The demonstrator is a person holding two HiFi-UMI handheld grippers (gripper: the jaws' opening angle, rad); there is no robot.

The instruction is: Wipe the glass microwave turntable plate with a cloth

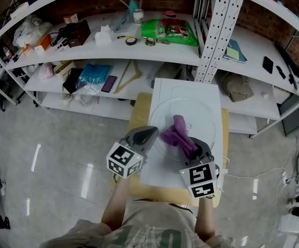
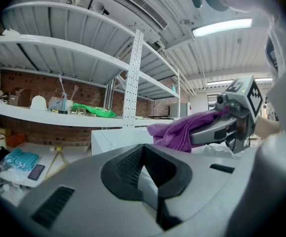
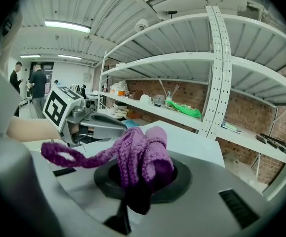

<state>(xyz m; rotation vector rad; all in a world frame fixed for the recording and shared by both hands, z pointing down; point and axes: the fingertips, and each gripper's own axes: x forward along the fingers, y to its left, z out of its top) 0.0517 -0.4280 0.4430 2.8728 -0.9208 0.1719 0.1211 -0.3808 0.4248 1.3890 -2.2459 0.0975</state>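
While the person stands at the counter (image 1: pixel 139 115), a gripper in each hand, the right gripper (image 1: pixel 194 148) has its jaws clenched on a purple cloth (image 1: pixel 177 132). The cloth bunches up out of the jaws, and one thin loop trails off to the side. The left gripper (image 1: pixel 150 133) is just beside it, jaws pressed together with nothing between them, its tip pointing at the cloth but apart from it.

A white box (image 1: pixel 183 87) covers most of the counter, running from the near edge to the far edge, with bare wood left along the counter's left side. The plate (image 1: pixel 193 115) lies flat on top of the box, clear glass, seen mostly as a faint round outline in the middle of the white top. The cloth sits over the plate's near part; from here I cannot tell whether it touches the glass. The left gripper is at the box's near left corner, the right one at its near edge.

Behind the counter, white shelves (image 1: pixel 113 48) stand against a brick wall, loaded with odds and ends, among them a green bag (image 1: pixel 170 31).
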